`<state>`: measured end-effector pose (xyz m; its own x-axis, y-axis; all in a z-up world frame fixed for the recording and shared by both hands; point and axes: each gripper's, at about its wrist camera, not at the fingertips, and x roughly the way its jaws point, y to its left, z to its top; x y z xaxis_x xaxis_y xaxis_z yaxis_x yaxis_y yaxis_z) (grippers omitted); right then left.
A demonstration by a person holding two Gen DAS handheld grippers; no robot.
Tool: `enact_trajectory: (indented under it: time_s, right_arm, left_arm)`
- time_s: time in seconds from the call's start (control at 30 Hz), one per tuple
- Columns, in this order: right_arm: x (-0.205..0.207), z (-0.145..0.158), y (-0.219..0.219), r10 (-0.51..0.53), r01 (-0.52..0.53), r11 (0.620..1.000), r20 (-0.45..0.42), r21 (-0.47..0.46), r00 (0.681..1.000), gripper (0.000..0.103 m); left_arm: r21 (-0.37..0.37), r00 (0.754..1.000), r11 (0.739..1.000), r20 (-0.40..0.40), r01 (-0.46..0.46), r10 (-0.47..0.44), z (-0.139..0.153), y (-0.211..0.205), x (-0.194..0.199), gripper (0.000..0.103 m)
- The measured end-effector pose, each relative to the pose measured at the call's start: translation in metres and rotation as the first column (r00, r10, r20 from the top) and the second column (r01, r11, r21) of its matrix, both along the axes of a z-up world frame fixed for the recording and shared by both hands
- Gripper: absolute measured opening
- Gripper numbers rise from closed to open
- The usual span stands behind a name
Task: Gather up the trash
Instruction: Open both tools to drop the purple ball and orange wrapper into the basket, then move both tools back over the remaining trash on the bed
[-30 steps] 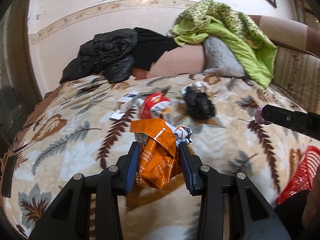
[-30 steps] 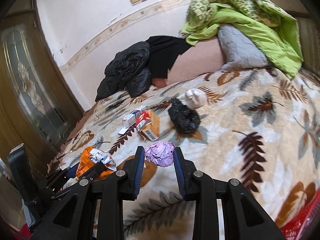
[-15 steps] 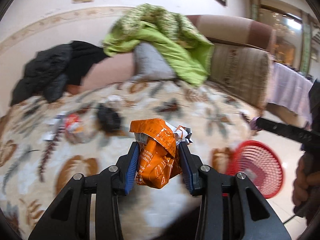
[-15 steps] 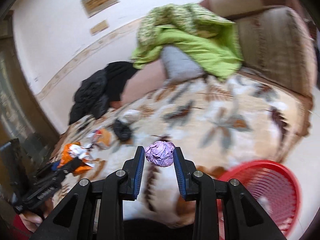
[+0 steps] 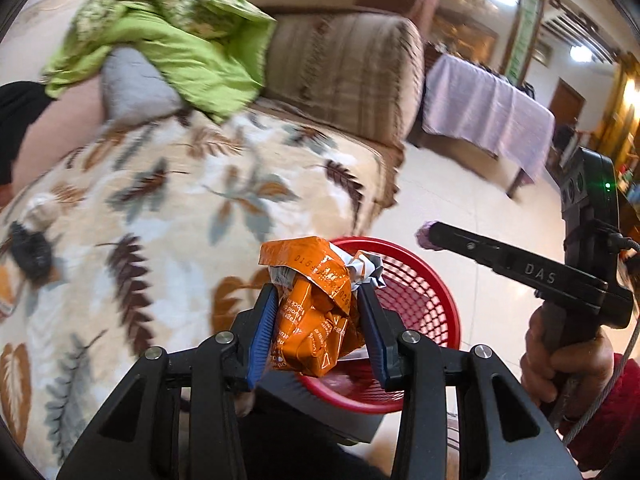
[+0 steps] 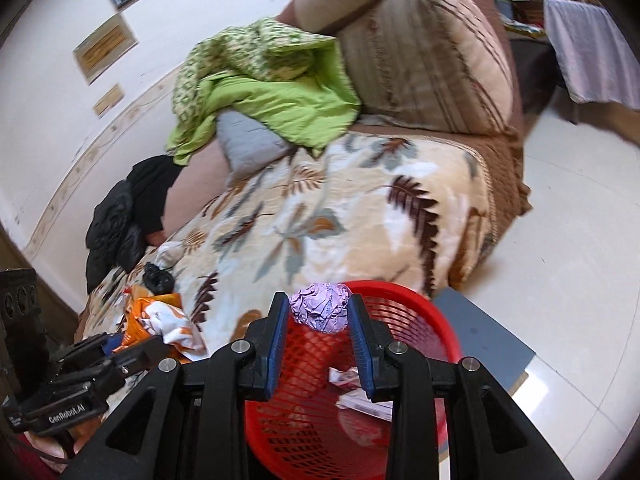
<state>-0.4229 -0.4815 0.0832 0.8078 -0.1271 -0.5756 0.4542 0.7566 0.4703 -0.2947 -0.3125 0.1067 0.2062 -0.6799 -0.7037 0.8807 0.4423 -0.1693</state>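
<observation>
Legibly, right gripper (image 5: 430,236) reads "DAS", left gripper (image 6: 116,344) "GenRobot.AI".

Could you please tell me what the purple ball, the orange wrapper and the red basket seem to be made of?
Purple ball: probably metallic foil, with shiny, sharp creases.
Orange wrapper: likely glossy plastic film, printed and crumpled, silvery inside.
Red basket: seemingly moulded plastic, an even open lattice with a smooth rim.

Crumpled orange wrapper (image 5: 316,312), purple foil ball (image 6: 319,308)
</observation>
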Motion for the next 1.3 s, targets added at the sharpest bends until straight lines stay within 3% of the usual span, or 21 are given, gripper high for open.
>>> enact_trajectory:
  time_s: [0.13,0.2,0.27,0.4,0.73,0.9,1.1,1.3]
  right_arm:
    - [-0.003,-0.012,-0.009,-0.017,0.018,0.999,-0.021,0.038,1.0,0.035]
    - [-0.003,-0.017,-0.012,-0.023,0.025,0.998,-0.034,0.052,0.999,0.042]
    - [-0.004,-0.019,-0.014,-0.033,0.035,0.998,-0.041,0.055,0.999,0.052]
    - [-0.002,-0.017,-0.013,-0.034,0.036,0.998,-0.042,0.044,0.999,0.054]
    - [0.025,0.007,0.025,0.055,-0.054,0.997,0.013,-0.047,0.998,0.056]
    - [0.048,0.012,0.054,0.107,-0.108,0.991,-0.012,-0.084,0.994,0.056]
    - [0.075,0.009,0.082,0.196,-0.196,0.979,-0.019,-0.062,0.981,0.056]
    - [0.11,0.002,0.107,0.288,-0.289,0.957,-0.048,-0.009,0.956,0.056]
  left_arm:
    - [0.035,0.999,0.999,-0.028,0.039,-0.038,-0.011,-0.023,-0.007,0.044]
    - [0.039,0.998,0.998,-0.038,0.047,-0.045,-0.014,-0.028,-0.008,0.055]
    - [0.035,0.998,0.998,-0.039,0.057,-0.055,-0.015,-0.029,-0.01,0.056]
    - [0.03,0.998,0.999,-0.04,0.046,-0.045,-0.015,-0.026,-0.009,0.062]
    - [0.004,0.998,0.998,0.01,-0.069,0.069,-0.003,0.032,0.026,0.062]
    - [-0.026,0.985,0.984,0.015,-0.174,0.174,0.005,0.077,0.058,0.063]
    - [-0.027,0.942,0.944,0.065,-0.328,0.329,0.006,0.137,0.097,0.069]
    - [-0.027,0.851,0.857,0.1,-0.515,0.515,-0.007,0.205,0.143,0.073]
